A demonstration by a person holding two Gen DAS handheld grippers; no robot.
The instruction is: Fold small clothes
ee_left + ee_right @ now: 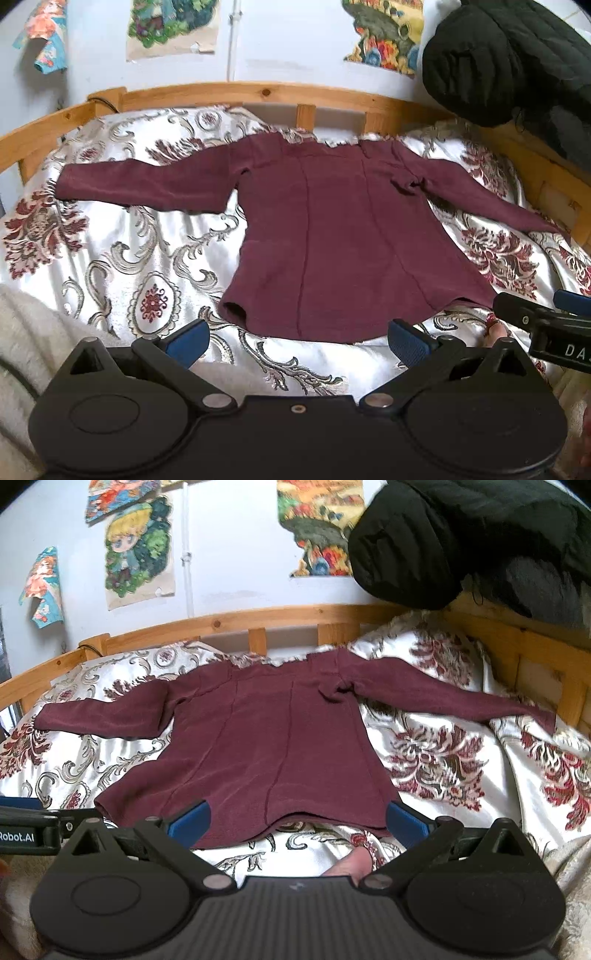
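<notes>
Maroon shirt (332, 236) lies flat on the bed (110, 258), sleeves out; left gripper (297, 341) and right gripper (295, 821) hover level at its hem, jaws spread, holding nothing.

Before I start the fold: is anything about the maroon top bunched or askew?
Mostly flat, but the maroon top has a bunched knot of fabric at the armpit on the side toward the black jacket. Its hem near the open right gripper is wavy and lifted.
</notes>
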